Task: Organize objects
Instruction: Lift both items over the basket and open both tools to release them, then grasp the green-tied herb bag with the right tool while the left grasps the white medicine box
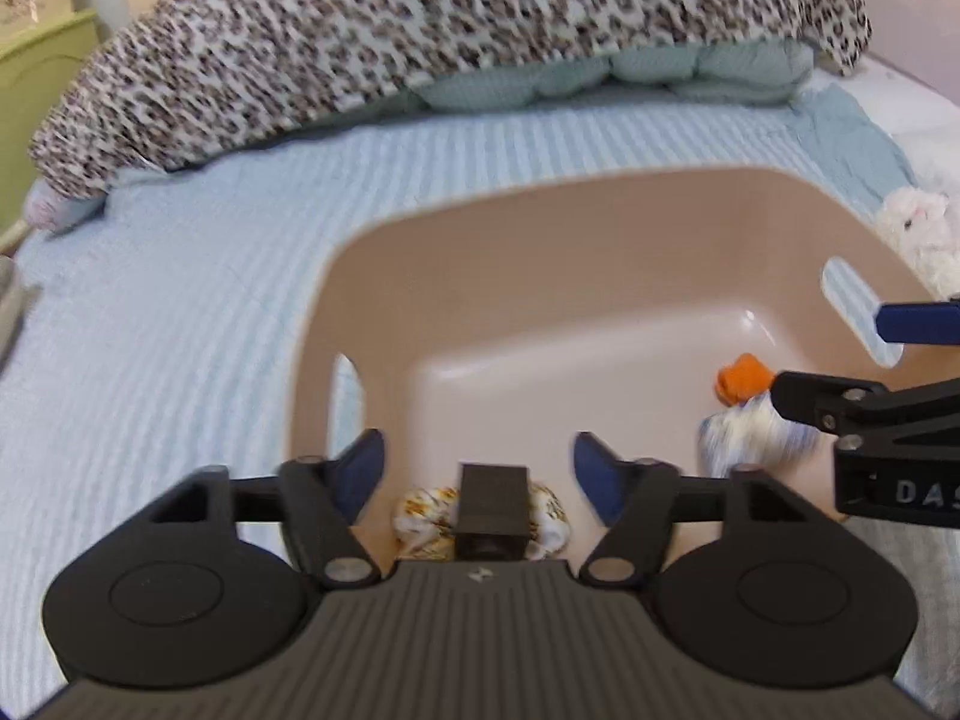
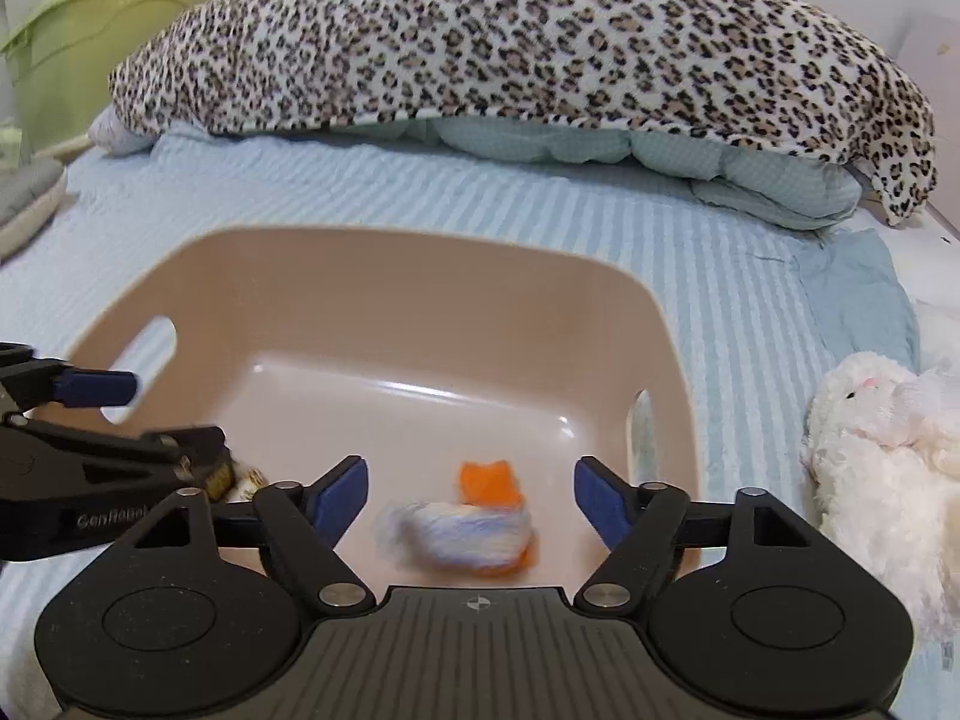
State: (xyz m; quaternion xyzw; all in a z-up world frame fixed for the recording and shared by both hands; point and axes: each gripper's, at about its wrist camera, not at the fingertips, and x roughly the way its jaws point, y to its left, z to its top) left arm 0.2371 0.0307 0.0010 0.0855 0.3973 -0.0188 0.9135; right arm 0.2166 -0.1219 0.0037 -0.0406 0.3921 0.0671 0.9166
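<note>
Both grippers over the tub [image 2: 384, 276], each wide and holding nothing: left gripper [image 1: 479, 468], right gripper [image 2: 471, 501]. Striped sock roll [image 2: 456, 531] blurred, inside the tub near its front; floral roll [image 1: 420, 516] beside it. Judgement: release step — lift straight up, clear the rim.

Tub on bed [image 2: 720, 312]; plush [image 2: 870, 438] right of tub; leopard blanket [image 2: 510, 36] behind.

Bright, soft daylight fills both views, strongest at the top edge behind the leopard-print blanket [image 1: 420, 36]. Small glare spots sit on the beige basin [image 2: 384, 324] floor. Shadows are faint. The rolled sock [image 2: 462, 531] is motion-smeared, and the left view is softer overall. Fisheye bending curves the bed [image 1: 180, 312] edges, with dark corner vignetting.
</note>
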